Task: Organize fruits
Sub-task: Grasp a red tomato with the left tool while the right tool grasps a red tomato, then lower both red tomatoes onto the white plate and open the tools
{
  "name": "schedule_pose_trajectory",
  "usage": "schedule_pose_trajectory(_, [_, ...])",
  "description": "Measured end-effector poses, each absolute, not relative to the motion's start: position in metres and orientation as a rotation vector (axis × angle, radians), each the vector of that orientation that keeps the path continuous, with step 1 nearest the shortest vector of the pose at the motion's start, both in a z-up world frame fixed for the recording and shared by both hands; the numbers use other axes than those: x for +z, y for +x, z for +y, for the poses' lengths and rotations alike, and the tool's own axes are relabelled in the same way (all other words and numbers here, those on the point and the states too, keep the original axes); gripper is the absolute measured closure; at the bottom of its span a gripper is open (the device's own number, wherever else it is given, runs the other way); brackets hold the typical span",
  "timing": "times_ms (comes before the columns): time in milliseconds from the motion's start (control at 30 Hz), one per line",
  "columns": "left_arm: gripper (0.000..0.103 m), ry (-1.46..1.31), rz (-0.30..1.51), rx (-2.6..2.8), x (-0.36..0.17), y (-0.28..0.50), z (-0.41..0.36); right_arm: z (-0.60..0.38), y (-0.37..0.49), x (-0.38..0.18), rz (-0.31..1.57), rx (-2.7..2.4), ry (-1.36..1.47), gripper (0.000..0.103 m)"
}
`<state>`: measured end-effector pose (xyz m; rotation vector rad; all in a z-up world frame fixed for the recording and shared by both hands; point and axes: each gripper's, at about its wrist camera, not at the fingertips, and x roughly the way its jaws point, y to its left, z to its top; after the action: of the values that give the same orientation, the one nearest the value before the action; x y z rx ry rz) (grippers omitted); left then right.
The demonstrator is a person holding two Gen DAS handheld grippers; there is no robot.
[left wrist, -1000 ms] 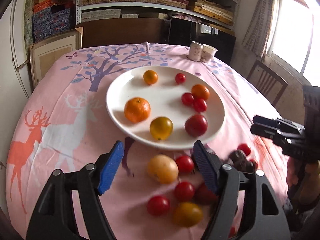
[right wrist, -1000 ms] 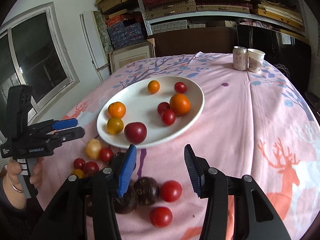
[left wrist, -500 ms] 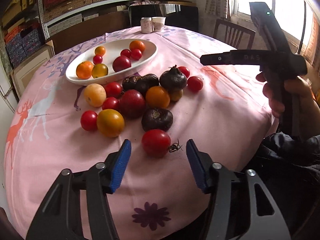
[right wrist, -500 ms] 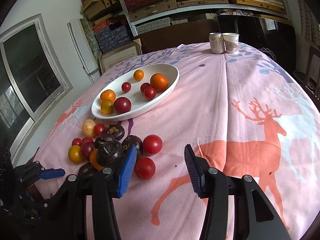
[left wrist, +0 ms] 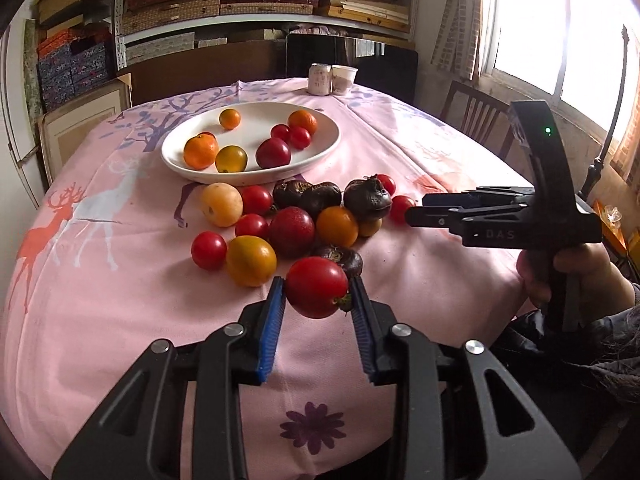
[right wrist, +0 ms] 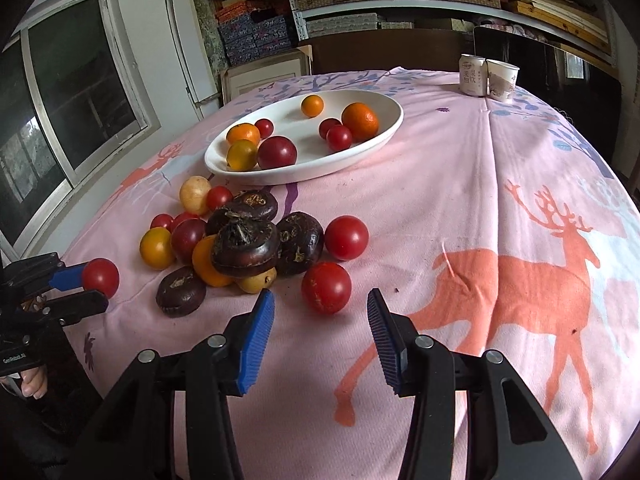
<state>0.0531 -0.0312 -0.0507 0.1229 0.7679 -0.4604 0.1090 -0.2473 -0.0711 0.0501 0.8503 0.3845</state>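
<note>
My left gripper [left wrist: 318,294] is shut on a red tomato [left wrist: 317,292] at the near edge of the fruit pile; it also shows in the right wrist view [right wrist: 101,278]. A white oval plate [left wrist: 320,152] holds oranges, small red tomatoes and a dark red fruit. The loose pile [left wrist: 296,216] of tomatoes, yellow fruits and dark brown fruits lies in front of the plate. My right gripper [right wrist: 320,308] is open and empty, just short of a red tomato [right wrist: 326,287] on the cloth. In the left wrist view the right gripper [left wrist: 412,214] sits beside the pile.
The table wears a pink cloth with deer prints [right wrist: 520,272]. A can [right wrist: 471,74] and a paper cup [right wrist: 502,80] stand at the far side. A chair [left wrist: 476,124] is at the right, with shelves and windows behind.
My left gripper has moved forward and closed on the nearest red tomato. My right gripper has come closer to the pile, now just behind a red tomato.
</note>
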Motion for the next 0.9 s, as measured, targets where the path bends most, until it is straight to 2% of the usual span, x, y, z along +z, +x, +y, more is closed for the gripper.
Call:
schedule_pose_trajectory(167, [0.071, 0.121, 0.784, -0.46, -0.056, 0.054, -0.032, -0.241, 0.126, -0.078, 0.905, 0.359, 0.039, 0.069])
schedule_pose_trajectory(200, [0.071, 0.121, 0.785, -0.459, -0.057, 0.054, -0.032, -0.243, 0.128, -0.079, 0.916, 0.357, 0.052, 0.076])
schedule_pose_trajectory(600, [0.071, 0.056, 0.73, -0.418, -0.037, 0.08, -0.012, -0.271, 0.122, -0.036, 0.792, 0.375, 0.166, 0.076])
schedule_pose_trajectory(900, [0.07, 0.079, 0.686, -0.382, -0.011, 0.178, -0.029, -0.258, 0.19, 0.001, 0.767, 0.421, 0.213, 0.076])
